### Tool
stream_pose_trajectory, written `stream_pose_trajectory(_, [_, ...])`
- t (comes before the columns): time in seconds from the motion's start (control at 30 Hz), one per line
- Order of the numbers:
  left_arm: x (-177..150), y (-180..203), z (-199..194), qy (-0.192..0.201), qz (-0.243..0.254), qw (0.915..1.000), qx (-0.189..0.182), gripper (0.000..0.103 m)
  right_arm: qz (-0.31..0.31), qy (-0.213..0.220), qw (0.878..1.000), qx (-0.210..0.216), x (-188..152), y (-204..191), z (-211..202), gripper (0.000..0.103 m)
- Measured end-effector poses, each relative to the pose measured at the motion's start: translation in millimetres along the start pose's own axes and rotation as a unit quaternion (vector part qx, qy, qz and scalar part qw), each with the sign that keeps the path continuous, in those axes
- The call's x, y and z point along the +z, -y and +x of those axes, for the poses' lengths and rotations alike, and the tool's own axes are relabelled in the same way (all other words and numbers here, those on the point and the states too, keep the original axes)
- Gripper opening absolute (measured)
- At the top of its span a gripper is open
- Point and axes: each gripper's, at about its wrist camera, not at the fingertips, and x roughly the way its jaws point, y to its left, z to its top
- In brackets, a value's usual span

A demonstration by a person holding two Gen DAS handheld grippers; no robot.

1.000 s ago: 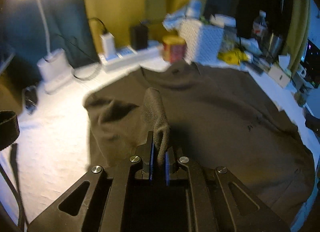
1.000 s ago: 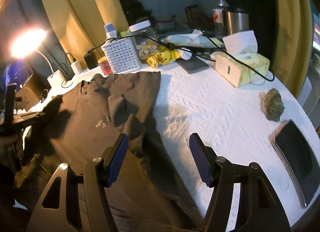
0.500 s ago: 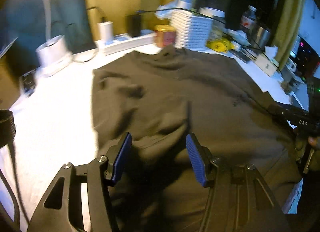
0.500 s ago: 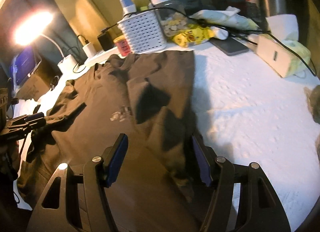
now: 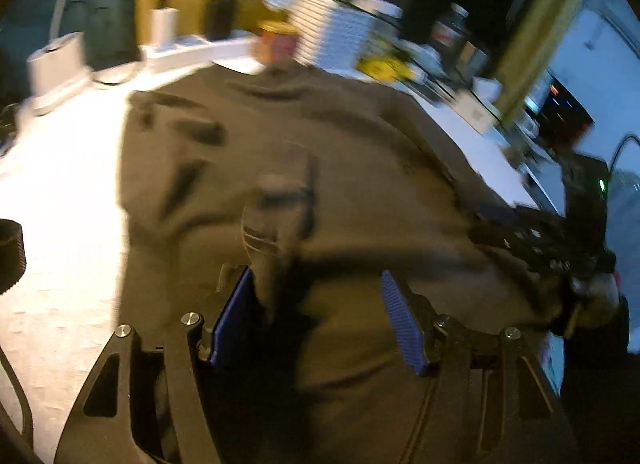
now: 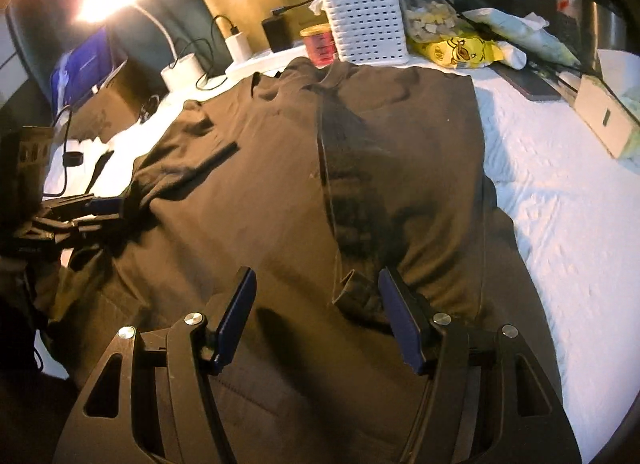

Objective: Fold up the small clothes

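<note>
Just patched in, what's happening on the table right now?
A person with two handheld grippers is folding a dark brown garment spread on the white table. Both the left gripper and the right gripper have their jaws open over the near edge, with cloth bunched between them. Nothing is gripped yet.

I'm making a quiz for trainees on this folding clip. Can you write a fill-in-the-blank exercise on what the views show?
1. The dark garment lies spread on a ____ tablecloth.
2. The jaws of the right gripper stand ____.
3. The red can stands directly ____ of the white basket in the right wrist view.
4. The basket is ____ the garment, as seen from the grippers.

Missing words: white; open; left; behind
</note>
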Motion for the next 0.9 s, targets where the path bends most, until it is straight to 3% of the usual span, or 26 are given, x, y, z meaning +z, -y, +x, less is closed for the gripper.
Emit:
stream_pose_trajectory(0.1, [-2.9,4.9,-1.9,-0.001,0.009,1.0000,0.001,0.066,-0.004,0.006,1.000,-0.005,0.0,0.1,-8.2,0.067])
stream_pose_trajectory(0.23, [3.8,-3.9,-18.4,0.036,0.003,0.9981,0.049,0.066,0.002,0.023,0.999,-0.026,5.7,6.7,-15.3,0.067])
stream_pose_trajectory(0.3, [7.8,-10.9,-20.5,0.046,-0.007,0.9976,0.052,0.066,0.007,0.019,0.999,-0.037,8.3,10.8,-11.5,0.067])
stream_pose_trajectory(0.63, [-0.1,-2.8,2.8,0.017,0.009,0.9993,0.033,0.066,0.002,-0.005,0.999,-0.036,0.4,5.9,1.7,0.067])
stream_pose_trajectory(0.9, [-1.8,18.3,1.5,0.020,0.033,0.9962,0.078,0.066,-0.003,-0.001,0.999,-0.044,-2.8,3.3,-6.3,0.067])
